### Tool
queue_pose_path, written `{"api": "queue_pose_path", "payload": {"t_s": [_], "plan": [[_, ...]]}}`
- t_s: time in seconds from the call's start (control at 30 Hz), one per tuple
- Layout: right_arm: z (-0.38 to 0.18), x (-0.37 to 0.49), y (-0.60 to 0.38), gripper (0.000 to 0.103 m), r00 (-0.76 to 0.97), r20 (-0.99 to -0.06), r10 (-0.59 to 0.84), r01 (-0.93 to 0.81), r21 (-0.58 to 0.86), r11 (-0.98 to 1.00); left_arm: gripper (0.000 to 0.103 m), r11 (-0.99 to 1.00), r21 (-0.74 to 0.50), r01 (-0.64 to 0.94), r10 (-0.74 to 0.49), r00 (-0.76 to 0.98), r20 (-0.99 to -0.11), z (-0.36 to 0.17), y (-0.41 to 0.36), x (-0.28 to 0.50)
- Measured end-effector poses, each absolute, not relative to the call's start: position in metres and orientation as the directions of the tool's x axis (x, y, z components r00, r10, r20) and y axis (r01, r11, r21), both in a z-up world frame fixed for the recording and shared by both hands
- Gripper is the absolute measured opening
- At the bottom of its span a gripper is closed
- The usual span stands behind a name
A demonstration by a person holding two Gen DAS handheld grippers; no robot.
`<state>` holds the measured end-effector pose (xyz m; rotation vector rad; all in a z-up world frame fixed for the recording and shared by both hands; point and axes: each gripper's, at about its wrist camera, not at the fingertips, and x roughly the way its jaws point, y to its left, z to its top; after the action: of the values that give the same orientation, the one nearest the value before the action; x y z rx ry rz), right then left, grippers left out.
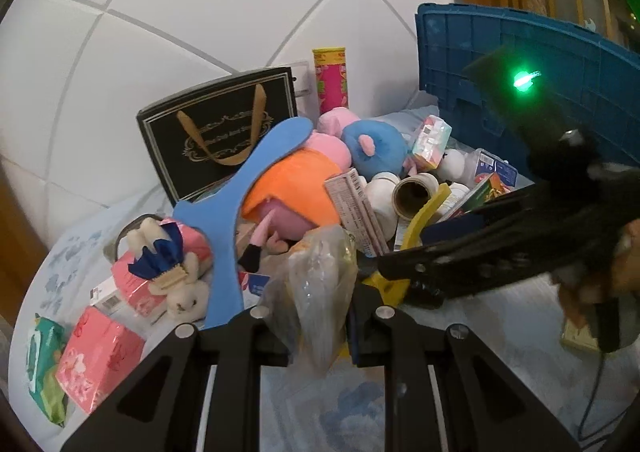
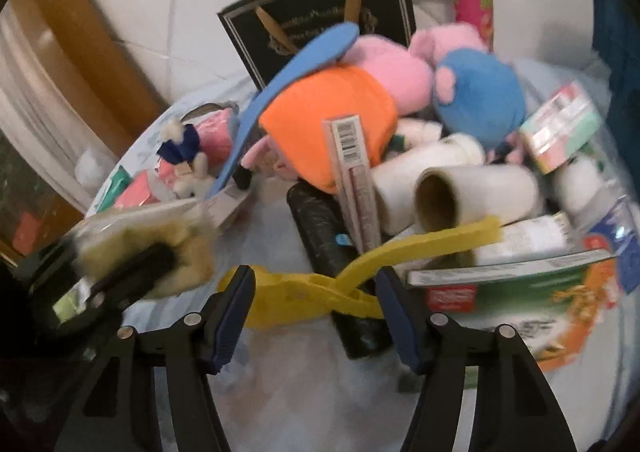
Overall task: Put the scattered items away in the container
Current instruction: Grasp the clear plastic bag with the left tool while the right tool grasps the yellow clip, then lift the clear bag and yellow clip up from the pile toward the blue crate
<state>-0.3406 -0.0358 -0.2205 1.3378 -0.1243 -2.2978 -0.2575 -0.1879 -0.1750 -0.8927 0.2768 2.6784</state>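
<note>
Left gripper (image 1: 320,316) clamps a plastic bag (image 1: 316,284); right gripper (image 2: 316,312) (jaws apart) straddles yellow tongs (image 2: 320,292).

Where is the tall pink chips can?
The pink chips can stands upright at the back against the white wall, between the black gift bag and the blue crate, behind the pink plush.

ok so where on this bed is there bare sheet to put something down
Bare light-blue sheet shows nearest the cameras, just before the yellow plastic clip and black roll. Behind these it is crowded: the orange-and-pink plush toy, white paper rolls and cartons fill the bed back to the black gift bag.
</note>
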Motion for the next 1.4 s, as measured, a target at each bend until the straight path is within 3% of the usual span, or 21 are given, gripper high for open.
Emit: {"api": "queue_pose_path", "payload": {"t_s": [0.07, 0.1, 0.13, 0.2, 0.33, 0.43, 0.7, 0.77, 0.83, 0.9, 1.4], "plan": [[-0.226, -0.349, -0.040, 0.064, -0.406, -0.809, -0.426, 0.335, 0.301, -0.893, 0.018, -0.938, 0.078, -0.339, 0.224, -0.761, -0.608, -0.174, -0.193, -0.256], [-0.229, -0.353, -0.042, 0.058, -0.405, -0.813, -0.417, 0.327, 0.297, -0.897, 0.018, -0.938, 0.077, -0.338, 0.225, -0.761, -0.608, -0.173, -0.194, -0.255], [-0.232, -0.357, -0.045, 0.035, -0.405, -0.818, -0.409, 0.319, 0.292, -0.902, 0.018, -0.938, 0.078, -0.338, 0.224, -0.761, -0.608, -0.173, -0.195, -0.255], [-0.239, -0.365, -0.048, 0.025, -0.402, -0.829, -0.388, 0.298, 0.282, -0.912, 0.018, -0.937, 0.081, -0.339, 0.222, -0.761, -0.609, -0.173, -0.194, -0.254], [-0.239, -0.370, -0.043, 0.026, -0.385, -0.818, -0.427, 0.278, 0.339, -0.899, 0.018, -0.940, 0.076, -0.333, 0.223, -0.766, -0.604, -0.171, -0.196, -0.250], [-0.236, -0.363, -0.050, 0.034, -0.374, -0.836, -0.402, 0.368, 0.264, -0.891, 0.018, -0.942, 0.070, -0.327, 0.220, -0.765, -0.605, -0.171, -0.201, -0.247], [-0.246, -0.362, -0.077, 0.039, -0.323, -0.907, -0.269, 0.554, 0.049, -0.831, 0.018, -0.952, 0.060, -0.299, 0.205, -0.775, -0.598, -0.167, -0.212, -0.235], [-0.244, -0.361, -0.078, 0.036, -0.336, -0.902, -0.272, 0.542, 0.051, -0.839, 0.018, -0.954, 0.062, -0.293, 0.201, -0.780, -0.593, -0.164, -0.214, -0.232], [-0.240, -0.357, -0.078, 0.018, -0.351, -0.893, -0.280, 0.540, 0.052, -0.840, 0.018, -0.956, 0.061, -0.285, 0.197, -0.786, -0.586, -0.160, -0.216, -0.228], [-0.233, -0.350, -0.077, 0.011, -0.365, -0.883, -0.295, 0.547, 0.053, -0.835, 0.018, -0.959, 0.061, -0.276, 0.191, -0.793, -0.578, -0.156, -0.220, -0.223], [-0.125, -0.273, -0.061, 0.011, -0.555, -0.715, -0.424, 0.519, 0.101, -0.849, 0.018, -0.969, 0.073, -0.235, 0.163, -0.834, -0.527, -0.116, -0.231, -0.180]]}}
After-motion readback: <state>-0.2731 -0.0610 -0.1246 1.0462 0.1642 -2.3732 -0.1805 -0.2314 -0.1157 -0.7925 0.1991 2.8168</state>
